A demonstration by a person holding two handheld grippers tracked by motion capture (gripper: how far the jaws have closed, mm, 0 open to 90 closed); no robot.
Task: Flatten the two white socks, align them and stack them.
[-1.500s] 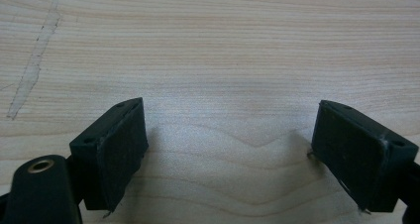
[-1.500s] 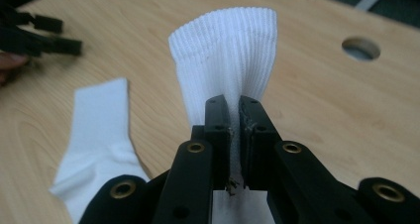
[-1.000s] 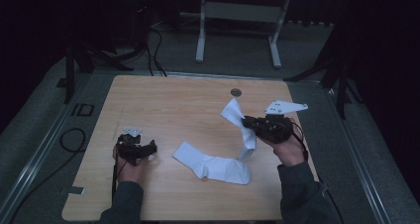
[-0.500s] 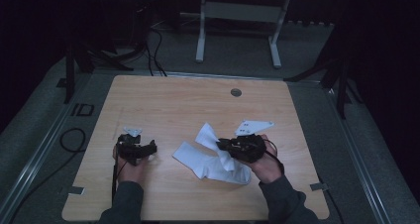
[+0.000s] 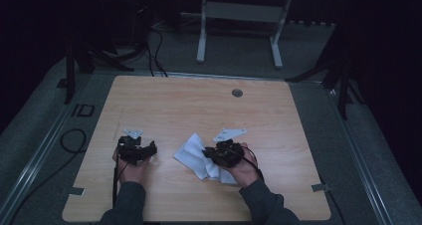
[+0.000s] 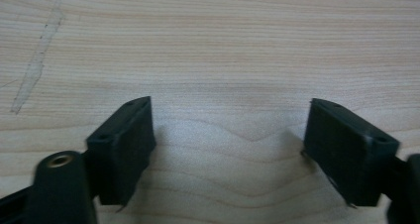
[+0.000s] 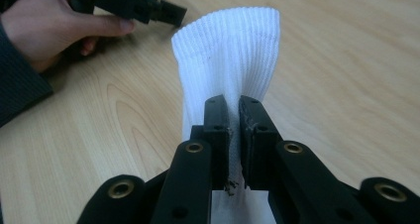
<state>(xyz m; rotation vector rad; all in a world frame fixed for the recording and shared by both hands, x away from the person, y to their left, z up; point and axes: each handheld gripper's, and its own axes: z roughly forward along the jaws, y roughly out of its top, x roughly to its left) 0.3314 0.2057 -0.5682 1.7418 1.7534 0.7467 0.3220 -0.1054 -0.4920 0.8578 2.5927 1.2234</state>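
1. High view: the white sock [image 5: 200, 156] lies folded on the wooden table [image 5: 199, 105], near its front edge and well in front of the round grommet [image 5: 237, 92]. The right gripper [image 5: 211, 154] rests on the sock; the left gripper [image 5: 149, 149] sits apart, to the sock's left.
2. Left gripper view: the jaws stand wide, having just closed slightly, with bare table [image 6: 223, 50] between them.
3. Right gripper view: the right gripper [image 7: 234, 116] is clenched on the sock [image 7: 230, 50], its ribbed cuff standing beyond the jaws; the left hand [image 7: 44, 28] lies beyond the sock.

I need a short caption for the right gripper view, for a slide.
Right gripper with jaws shut on a white sock above the wooden table.
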